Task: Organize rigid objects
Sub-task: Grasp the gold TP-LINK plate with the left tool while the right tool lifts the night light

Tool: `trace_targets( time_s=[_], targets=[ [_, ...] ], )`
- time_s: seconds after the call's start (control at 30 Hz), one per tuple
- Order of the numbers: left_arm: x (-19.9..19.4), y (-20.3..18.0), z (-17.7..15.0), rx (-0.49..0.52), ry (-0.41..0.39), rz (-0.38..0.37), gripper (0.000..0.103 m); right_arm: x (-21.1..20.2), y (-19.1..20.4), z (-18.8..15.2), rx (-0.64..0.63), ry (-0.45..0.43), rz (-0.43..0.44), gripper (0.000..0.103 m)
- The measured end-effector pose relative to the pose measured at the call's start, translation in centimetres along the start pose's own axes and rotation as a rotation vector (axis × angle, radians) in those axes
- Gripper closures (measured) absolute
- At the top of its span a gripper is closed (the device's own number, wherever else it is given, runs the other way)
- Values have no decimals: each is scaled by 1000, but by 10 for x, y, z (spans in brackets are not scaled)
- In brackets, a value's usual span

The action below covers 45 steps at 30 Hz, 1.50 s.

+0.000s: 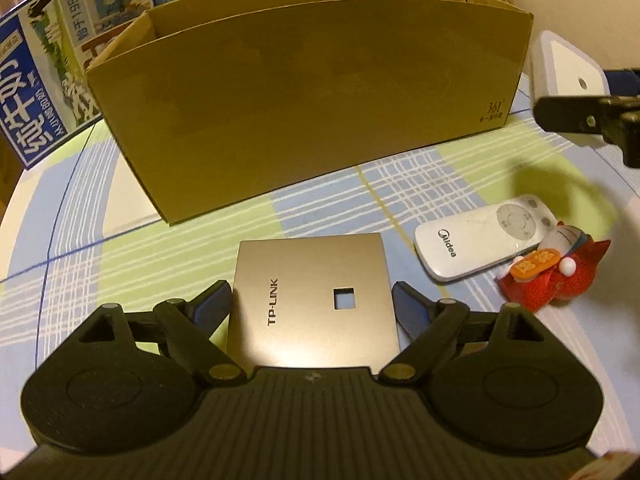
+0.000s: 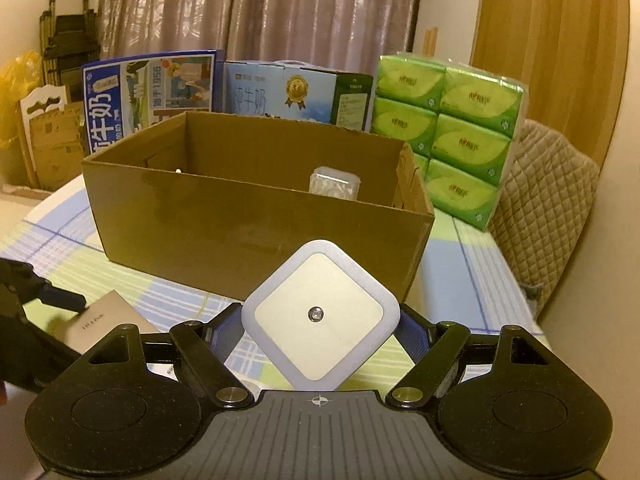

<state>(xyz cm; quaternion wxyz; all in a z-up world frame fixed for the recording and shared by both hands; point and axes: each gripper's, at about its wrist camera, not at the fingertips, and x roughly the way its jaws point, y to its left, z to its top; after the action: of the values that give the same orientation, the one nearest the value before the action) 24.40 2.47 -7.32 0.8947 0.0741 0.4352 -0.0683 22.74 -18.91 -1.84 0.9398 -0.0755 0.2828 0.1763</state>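
A gold square TP-LINK faceplate (image 1: 312, 300) with a small square hole lies flat on the checked tablecloth (image 1: 280, 208). My left gripper (image 1: 312, 294) is open and straddles it, its blue pads beside the plate's left and right edges. My right gripper (image 2: 320, 314) is shut on a white square night light (image 2: 320, 316), held corner-up in front of the open cardboard box (image 2: 240, 220). From the left wrist the night light (image 1: 568, 64) shows at the right beside the box (image 1: 312, 100), with a right gripper finger (image 1: 568, 114) under it. A translucent item (image 2: 334, 184) sits inside the box.
A white Midea remote (image 1: 484, 236) and a red toy figure (image 1: 556, 272) lie right of the faceplate. Milk cartons (image 2: 148, 92) and green tissue packs (image 2: 464, 140) stand behind the box. A quilted chair back (image 2: 548, 200) is at the table's right edge.
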Motion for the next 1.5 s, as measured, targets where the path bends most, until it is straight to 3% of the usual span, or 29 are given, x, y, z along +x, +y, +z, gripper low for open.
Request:
trace_targets(
  time_s=[0.47, 0.83, 1.07, 1.5],
  targets=[
    [1, 8, -5, 35, -33, -13, 15, 3, 9, 10, 31, -8, 29, 26],
    [4, 21, -7, -50, -2, -35, 12, 5, 7, 14, 52, -7, 45, 26],
    [-2, 20, -5, -95, 23, -38, 18, 3, 9, 16, 58, -8, 51, 26],
    [-45, 12, 10, -138, -58, -46, 18, -4, 14, 23, 68, -31, 57, 26]
  ],
)
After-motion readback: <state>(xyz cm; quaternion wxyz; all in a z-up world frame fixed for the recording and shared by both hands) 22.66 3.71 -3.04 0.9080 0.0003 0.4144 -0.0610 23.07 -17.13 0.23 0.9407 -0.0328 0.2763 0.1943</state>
